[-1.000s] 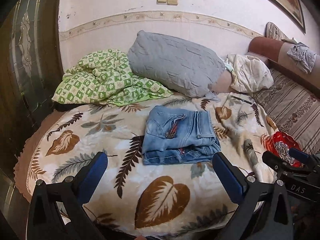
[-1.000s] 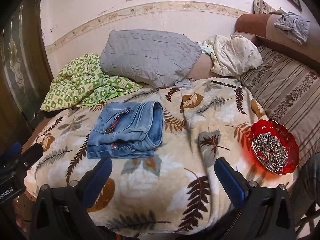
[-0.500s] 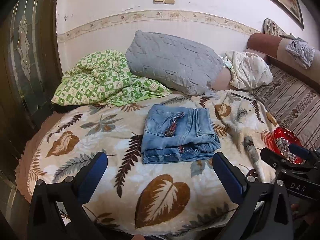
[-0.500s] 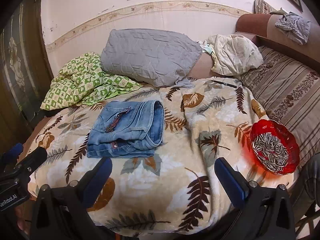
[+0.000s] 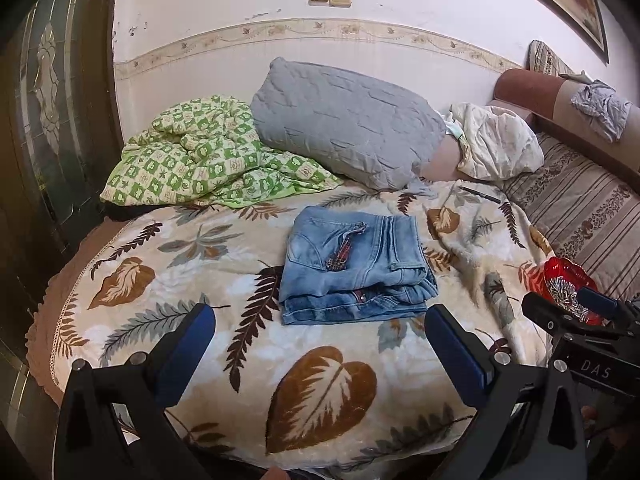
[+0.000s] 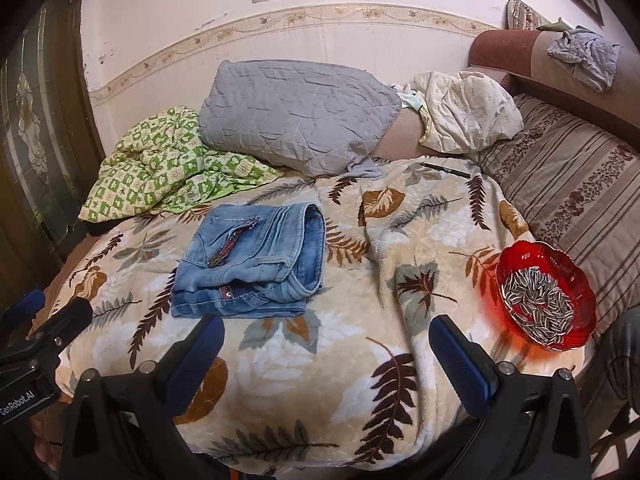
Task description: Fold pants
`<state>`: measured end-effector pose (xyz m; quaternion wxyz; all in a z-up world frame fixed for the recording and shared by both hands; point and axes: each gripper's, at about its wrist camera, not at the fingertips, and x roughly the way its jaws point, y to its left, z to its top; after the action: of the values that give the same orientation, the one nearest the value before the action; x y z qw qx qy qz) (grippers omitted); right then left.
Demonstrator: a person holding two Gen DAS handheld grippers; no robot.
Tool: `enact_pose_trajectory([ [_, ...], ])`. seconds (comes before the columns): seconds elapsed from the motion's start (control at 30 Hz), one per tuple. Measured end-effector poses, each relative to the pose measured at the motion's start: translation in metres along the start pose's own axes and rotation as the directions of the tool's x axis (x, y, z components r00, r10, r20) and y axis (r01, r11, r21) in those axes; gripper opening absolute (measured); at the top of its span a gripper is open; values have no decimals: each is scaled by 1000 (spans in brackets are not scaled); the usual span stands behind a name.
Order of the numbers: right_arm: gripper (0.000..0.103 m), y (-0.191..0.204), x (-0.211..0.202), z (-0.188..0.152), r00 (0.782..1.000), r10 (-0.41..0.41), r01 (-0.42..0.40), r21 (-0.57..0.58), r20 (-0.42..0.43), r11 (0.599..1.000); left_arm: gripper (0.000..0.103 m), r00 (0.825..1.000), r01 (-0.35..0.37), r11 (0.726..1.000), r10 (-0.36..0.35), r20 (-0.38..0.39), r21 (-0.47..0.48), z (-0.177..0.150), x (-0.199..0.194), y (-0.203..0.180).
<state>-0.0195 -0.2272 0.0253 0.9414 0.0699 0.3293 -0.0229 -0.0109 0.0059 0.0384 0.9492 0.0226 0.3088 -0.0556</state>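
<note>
A bed [image 5: 132, 280] covered by a leaf-printed blanket is seen against a pale wall with a patterned border. The jeans [image 5: 352, 270] are laid near the middle of the blanket, already folded into a compact, layered rectangle with the fly uppermost. Behind the jeans a grey quilted pillow [image 5: 348, 120] is propped, and to the left of that pillow a green checked quilt [image 5: 200, 160] is bunched. To the right of the jeans, well apart, a red glass bowl of sunflower seeds [image 6: 544, 300] is set near the blanket's edge. A dark pen [image 6: 444, 170] is left beyond the jeans, towards a striped cushion.

The left hand-held gripper [image 5: 320, 344] is held released, jaws spread wide, on the near side of the jeans and clear of the denim. The right hand-held gripper [image 6: 326, 352] is likewise released and empty, its jaws parted to the right of the jeans' near edge.

The folding is judged essentially finished, with nothing gripped. At most, the slightly uneven lower layers could be squared, which would call for a light pinch at the near corners.
</note>
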Motion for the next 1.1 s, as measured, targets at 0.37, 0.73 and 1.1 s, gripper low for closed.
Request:
enact_pose_trajectory([
  [0.37,103,-9,-1,2,1000,-17,17,17,9,1000,103,1000,10,1000,-10,-6,2,0,2,1],
  [0.73,103,-9,-1,2,1000,-11,11,20,8,1000,103,1000,18,1000,-18,9,16,1,-2,-3],
  [1.1,103,-11,1,1,1000,-11,11,16,8,1000,103,1000,11,1000,-11,8,-1,1,-1,1],
])
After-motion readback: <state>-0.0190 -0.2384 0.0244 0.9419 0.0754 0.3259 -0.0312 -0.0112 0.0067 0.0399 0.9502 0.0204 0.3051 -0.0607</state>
